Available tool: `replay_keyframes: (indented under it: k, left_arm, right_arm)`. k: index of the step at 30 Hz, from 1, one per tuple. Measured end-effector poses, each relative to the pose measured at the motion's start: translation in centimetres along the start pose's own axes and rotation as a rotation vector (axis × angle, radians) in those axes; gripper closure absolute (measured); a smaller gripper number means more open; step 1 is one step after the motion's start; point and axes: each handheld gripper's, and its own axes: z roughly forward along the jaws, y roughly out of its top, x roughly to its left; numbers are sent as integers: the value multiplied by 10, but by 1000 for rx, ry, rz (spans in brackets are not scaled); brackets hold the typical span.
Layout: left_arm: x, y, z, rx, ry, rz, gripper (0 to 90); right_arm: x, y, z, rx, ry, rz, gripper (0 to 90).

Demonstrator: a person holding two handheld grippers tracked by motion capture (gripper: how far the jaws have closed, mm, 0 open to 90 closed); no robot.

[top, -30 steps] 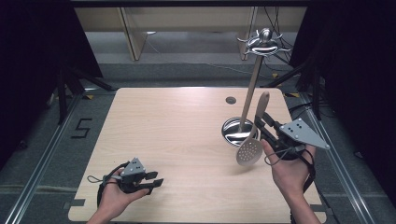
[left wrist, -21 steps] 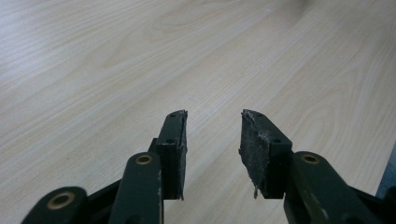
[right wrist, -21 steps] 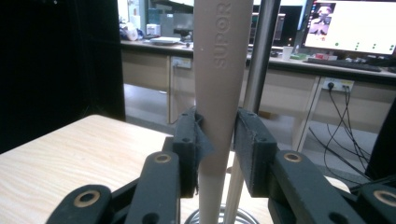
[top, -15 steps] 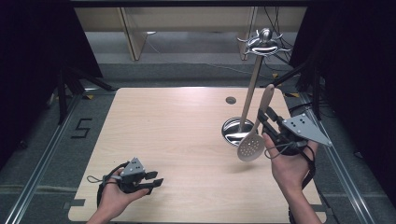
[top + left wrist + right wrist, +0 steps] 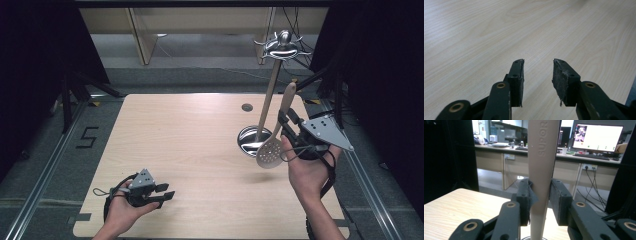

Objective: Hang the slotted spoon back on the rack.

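A beige slotted spoon [image 5: 270, 151] hangs head-down over the right side of the table, its handle [image 5: 541, 157] marked SUPOR rising between my right gripper's pads. My right gripper [image 5: 286, 123] [image 5: 540, 184] is shut on that handle, just right of a metal utensil stand [image 5: 270, 95] whose round base [image 5: 248, 140] rests on the table and whose hooked top [image 5: 281, 46] stands above the spoon. Near the front left edge, my left gripper [image 5: 169, 191] [image 5: 537, 62] lies low over the wood, open, with nothing between its pads.
The light wooden table [image 5: 190, 135] has a small round cable hole [image 5: 246, 107] near its far edge. Beyond the table stand a desk [image 5: 499, 147] and a lit monitor [image 5: 596, 137]. Dark curtains flank both sides.
My right gripper has lifted the spoon slightly up and toward the stand's top. The left gripper has stayed where it was.
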Motion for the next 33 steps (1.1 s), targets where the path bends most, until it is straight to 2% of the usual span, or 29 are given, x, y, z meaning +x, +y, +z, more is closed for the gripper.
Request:
replay_keyframes:
  k: [1, 2, 5, 6, 11, 12, 17, 19, 21, 22, 27, 29, 31, 33]
  left_arm:
    - [0, 0, 0, 0, 0, -1, 602]
    - [0, 0, 0, 0, 1, -1, 602]
    - [0, 0, 0, 0, 1, -1, 602]
    - [0, 0, 0, 0, 0, -1, 602]
    - [0, 0, 0, 0, 0, 0, 602]
    - [0, 0, 0, 1, 1, 0, 602]
    - [0, 0, 0, 0, 0, 0, 602]
    - [0, 0, 0, 0, 0, 0, 602]
    - [0, 0, 0, 0, 0, 0, 602]
    - [0, 0, 0, 0, 0, -1, 602]
    - [0, 0, -1, 0, 0, 0, 602]
    - [0, 0, -1, 1, 0, 0, 602]
    - [0, 0, 0, 1, 0, 0, 602]
    - [0, 0, 0, 0, 0, 0, 602]
  right_arm:
    - [-1, 1, 1, -3, -10, -17, 713]
    - [0, 2, 1, 3, -16, -2, 713]
    - [0, 3, 2, 5, -20, -3, 713]
    - [-1, 5, 4, 5, -23, -20, 714]
    - [0, 8, 7, 11, -32, -14, 713]
    - [-2, 9, 9, 6, -32, -29, 713]
    - [-2, 12, 12, 7, -40, -20, 713]
    - [-3, 14, 15, 5, -44, -34, 713]
    - [-2, 16, 16, 17, -52, -9, 713]
    - [-4, 17, 18, 9, -51, -27, 713]
    - [-4, 20, 22, 15, -55, -18, 712]
    - [-5, 22, 24, 9, -53, -32, 713]
    - [-4, 22, 24, 13, -62, -20, 712]
    - [-5, 23, 25, 17, -62, -36, 713]
